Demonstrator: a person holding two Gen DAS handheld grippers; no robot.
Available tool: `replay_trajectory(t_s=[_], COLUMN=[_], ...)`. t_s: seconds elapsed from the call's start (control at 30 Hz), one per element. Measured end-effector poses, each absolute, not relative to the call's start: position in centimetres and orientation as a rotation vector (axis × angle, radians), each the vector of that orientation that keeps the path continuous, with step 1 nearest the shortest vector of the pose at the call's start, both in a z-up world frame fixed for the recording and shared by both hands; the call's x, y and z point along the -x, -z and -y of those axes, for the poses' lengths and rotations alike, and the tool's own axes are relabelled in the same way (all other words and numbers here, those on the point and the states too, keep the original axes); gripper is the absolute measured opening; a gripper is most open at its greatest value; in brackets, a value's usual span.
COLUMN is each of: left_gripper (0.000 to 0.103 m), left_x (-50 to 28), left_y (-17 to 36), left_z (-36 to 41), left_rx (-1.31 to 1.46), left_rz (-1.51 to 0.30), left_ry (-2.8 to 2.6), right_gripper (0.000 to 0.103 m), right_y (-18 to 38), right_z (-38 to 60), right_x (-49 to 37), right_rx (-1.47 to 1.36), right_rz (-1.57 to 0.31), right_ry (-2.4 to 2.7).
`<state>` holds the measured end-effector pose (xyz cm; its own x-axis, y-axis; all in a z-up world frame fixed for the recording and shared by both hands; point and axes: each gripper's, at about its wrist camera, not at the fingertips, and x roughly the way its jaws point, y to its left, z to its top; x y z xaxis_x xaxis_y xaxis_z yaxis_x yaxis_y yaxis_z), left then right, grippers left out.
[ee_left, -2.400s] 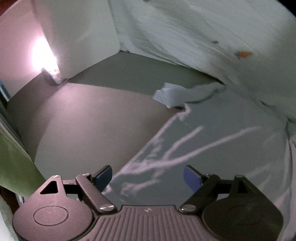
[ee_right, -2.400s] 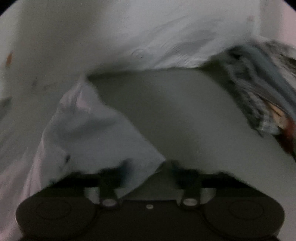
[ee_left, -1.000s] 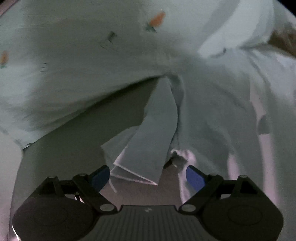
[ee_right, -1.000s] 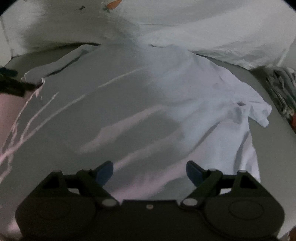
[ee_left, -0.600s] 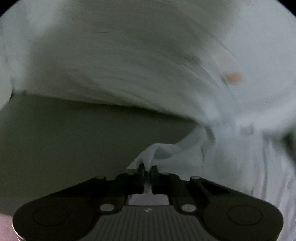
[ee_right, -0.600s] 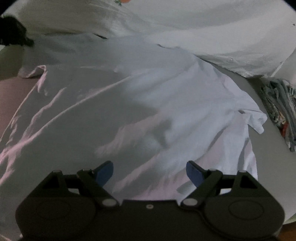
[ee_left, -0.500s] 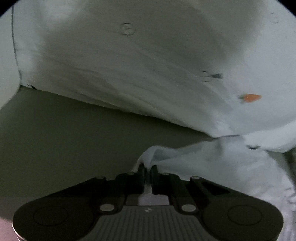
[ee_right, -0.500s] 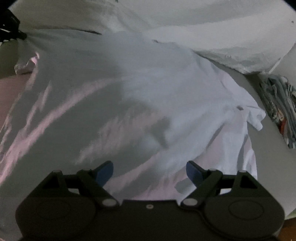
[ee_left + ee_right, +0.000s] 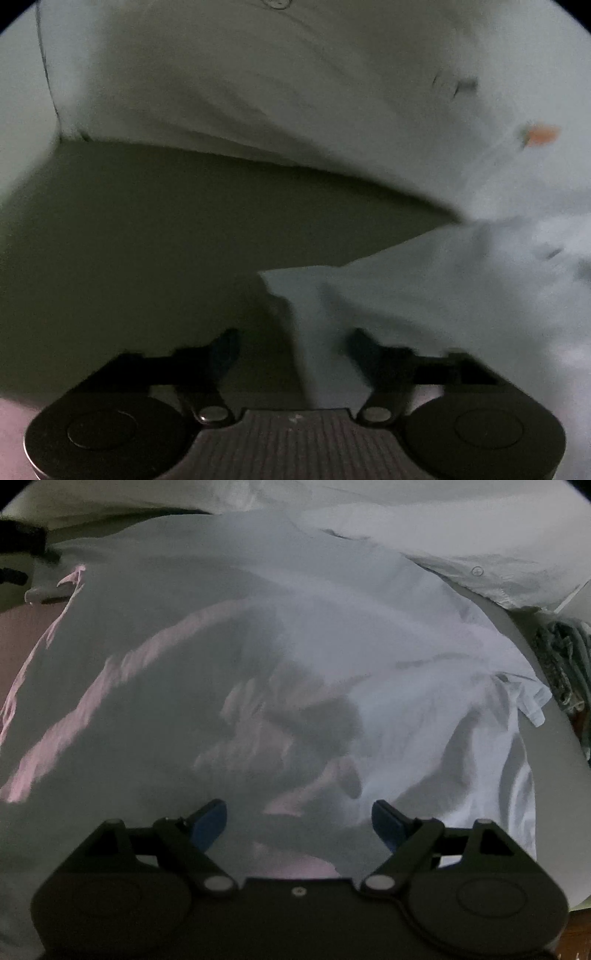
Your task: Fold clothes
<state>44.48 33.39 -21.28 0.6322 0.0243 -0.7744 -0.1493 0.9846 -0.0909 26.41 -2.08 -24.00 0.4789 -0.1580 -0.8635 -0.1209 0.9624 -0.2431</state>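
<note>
A white T-shirt [image 9: 280,657] lies spread on the grey table, filling most of the right wrist view. My right gripper [image 9: 299,819] is open and hovers above the shirt's lower part, holding nothing. In the left wrist view a corner of the white shirt [image 9: 369,302] lies on the table and runs between the fingers of my left gripper [image 9: 291,350]. That gripper's jaws stand apart, open around the cloth. My left gripper also shows as a dark shape at the far left edge of the right wrist view [image 9: 18,542].
A pale patterned sheet [image 9: 295,92] with small orange marks hangs along the back and also shows in the right wrist view [image 9: 461,535]. A pile of grey patterned clothes [image 9: 565,664] lies at the right. Bare grey table [image 9: 147,229] lies left of the shirt corner.
My left gripper was shut on the shirt corner half a second ago; its jaws have now opened and the cloth lies loose between them. The right gripper stays open above the shirt.
</note>
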Motion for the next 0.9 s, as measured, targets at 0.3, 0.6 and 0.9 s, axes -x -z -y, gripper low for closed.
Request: replay_trajectory(t_s=[0.3,0.6,0.9], left_gripper=[0.058,0.076,0.083], left_x=[-35.7,-21.3,-12.4], left_y=[20.1,20.2,21.7], left_z=[-30.9,-25.2,-19.5], left_rx=[0.201,0.333,0.356], left_rz=[-0.914,-1.001,-1.047], left_ry=[-0.143,-0.009,-0.029], right_gripper=[0.087,0.085,0.073], right_y=[21.5,21.9,25.4], right_z=[10.9,26.2,31.1], right_x=[-23.3,-15.4,-10.9], right_rx=[0.137,-0.035,-0.229], right_rz=[-0.954,-0.951,-1.018], right_ry=[0.196,0.379,0.112])
